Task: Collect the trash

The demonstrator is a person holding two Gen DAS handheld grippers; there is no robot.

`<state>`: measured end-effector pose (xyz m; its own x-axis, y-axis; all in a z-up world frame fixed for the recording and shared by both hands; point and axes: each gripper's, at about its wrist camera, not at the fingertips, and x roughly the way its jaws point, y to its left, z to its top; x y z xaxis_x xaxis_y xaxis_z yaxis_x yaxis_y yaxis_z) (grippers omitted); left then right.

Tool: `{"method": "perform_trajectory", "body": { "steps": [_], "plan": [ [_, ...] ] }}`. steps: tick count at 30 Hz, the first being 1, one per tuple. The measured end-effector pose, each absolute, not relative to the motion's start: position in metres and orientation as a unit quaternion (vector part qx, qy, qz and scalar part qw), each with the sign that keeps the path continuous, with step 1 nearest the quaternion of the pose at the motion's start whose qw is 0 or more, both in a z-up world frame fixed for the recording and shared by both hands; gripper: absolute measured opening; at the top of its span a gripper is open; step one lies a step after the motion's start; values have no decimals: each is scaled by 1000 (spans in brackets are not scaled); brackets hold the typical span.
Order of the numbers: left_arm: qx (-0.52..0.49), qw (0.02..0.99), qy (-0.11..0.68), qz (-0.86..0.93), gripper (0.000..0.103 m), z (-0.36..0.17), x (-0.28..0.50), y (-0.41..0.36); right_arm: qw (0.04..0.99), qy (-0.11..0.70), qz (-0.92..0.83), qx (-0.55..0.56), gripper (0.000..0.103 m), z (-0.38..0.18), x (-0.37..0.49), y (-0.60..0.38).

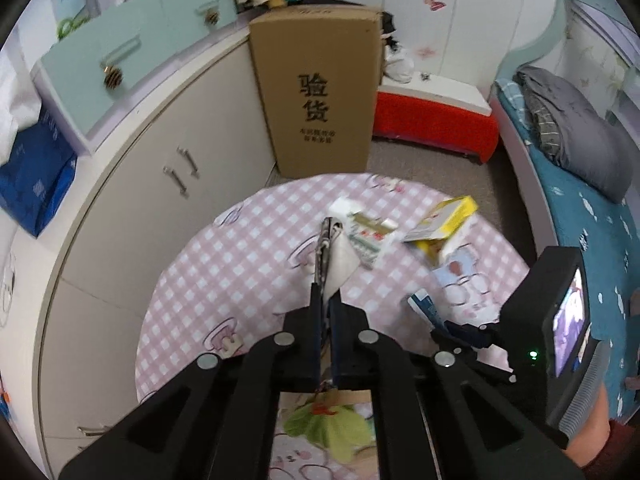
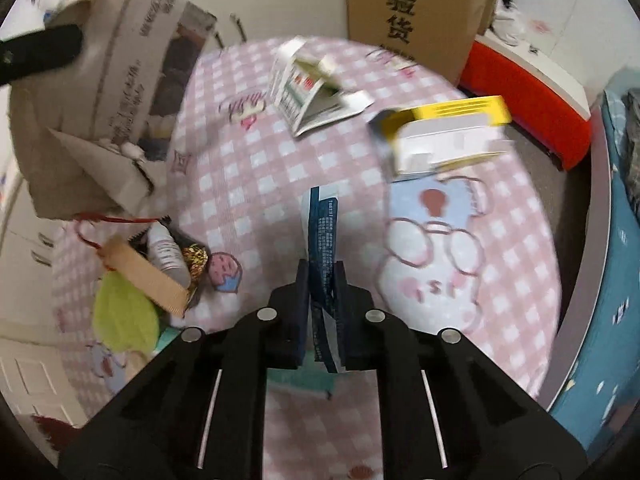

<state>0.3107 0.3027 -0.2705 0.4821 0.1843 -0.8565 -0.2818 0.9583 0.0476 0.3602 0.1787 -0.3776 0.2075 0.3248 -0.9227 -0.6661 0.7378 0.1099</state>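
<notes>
My left gripper is shut on the rim of a brown paper bag; the right wrist view shows that bag hanging open at the upper left above the table. My right gripper is shut on a dark blue wrapper, also seen in the left wrist view. On the pink checked tablecloth lie a white and green carton and a yellow and white box. These also show in the left wrist view: carton, yellow box.
A tall cardboard box stands behind the table beside a red bench. White cabinets are on the left, a bed on the right. A small bottle, gold wrapper, tan tag and green piece lie at the table's left.
</notes>
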Motion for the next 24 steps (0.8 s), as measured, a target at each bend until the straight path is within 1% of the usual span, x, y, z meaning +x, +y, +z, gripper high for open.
{"method": "perform_trajectory", "body": {
  "steps": [8,13,19,24],
  "plan": [
    [-28,880,467,78,3,-232,331,216,787,537,301,-39,11,-322,374,83],
    [-6,891,452,29,3,-213,345,143,804,532,265,20,11,-298,380,6],
    [12,894,447,-23,3,-207,364,56,818,530,215,57,11,-282,382,-85],
    [23,888,455,-62,3,-212,379,-12,825,531,179,75,12,-278,382,-146]
  ]
}}
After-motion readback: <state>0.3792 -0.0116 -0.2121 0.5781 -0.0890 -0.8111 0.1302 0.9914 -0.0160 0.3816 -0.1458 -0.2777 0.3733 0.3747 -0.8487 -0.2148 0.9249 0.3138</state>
